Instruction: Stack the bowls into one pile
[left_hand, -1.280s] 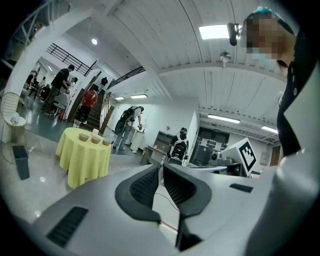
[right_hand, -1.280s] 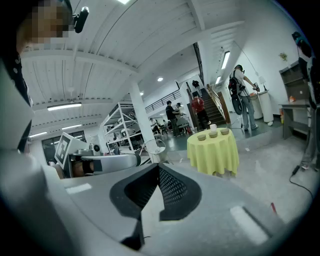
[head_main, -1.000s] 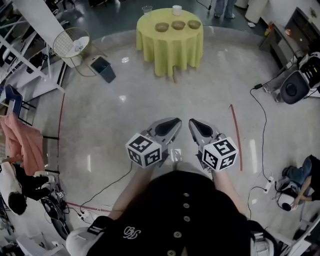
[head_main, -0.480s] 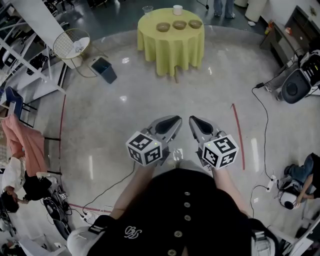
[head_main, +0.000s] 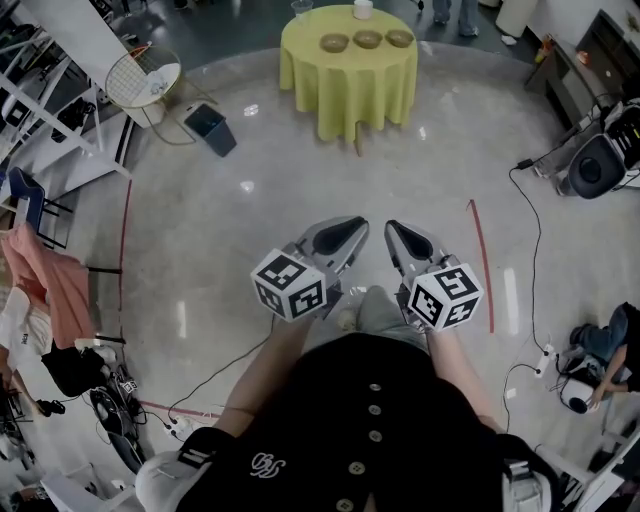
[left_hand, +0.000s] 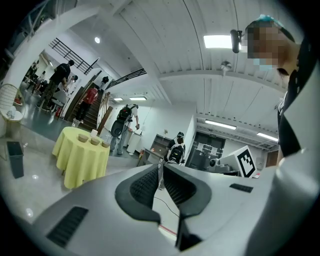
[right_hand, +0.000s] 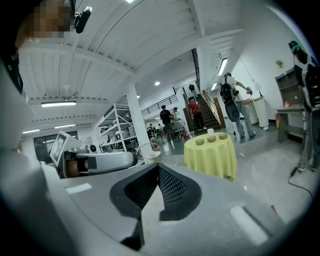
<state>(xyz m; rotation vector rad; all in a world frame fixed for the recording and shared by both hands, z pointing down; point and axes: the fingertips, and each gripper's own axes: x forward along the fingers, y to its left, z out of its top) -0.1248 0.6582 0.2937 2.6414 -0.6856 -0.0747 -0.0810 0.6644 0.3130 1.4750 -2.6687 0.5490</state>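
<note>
Three brown bowls (head_main: 334, 42) (head_main: 367, 39) (head_main: 400, 38) stand apart in a row on a round table with a yellow cloth (head_main: 350, 85), far ahead across the floor. A white cup (head_main: 363, 10) stands behind them. My left gripper (head_main: 350, 228) and right gripper (head_main: 397, 232) are held side by side in front of my body, both shut and empty, pointing toward the table. In the left gripper view the gripper (left_hand: 161, 167) sees the table (left_hand: 80, 160) at the left. Past the right gripper (right_hand: 158, 167) in its own view, the table (right_hand: 212, 160) carries the bowls (right_hand: 211, 139).
A dark bin (head_main: 210, 130) and a wire basket (head_main: 140, 78) stand left of the table. Red tape lines (head_main: 480, 265) and cables (head_main: 525, 240) lie on the grey floor. Equipment (head_main: 600, 160) and a seated person (head_main: 605, 345) are at the right; a rack stands at the left.
Both grippers have moved forward toward the table, still side by side and shut. The table has shifted up and slightly right in the head view.
</note>
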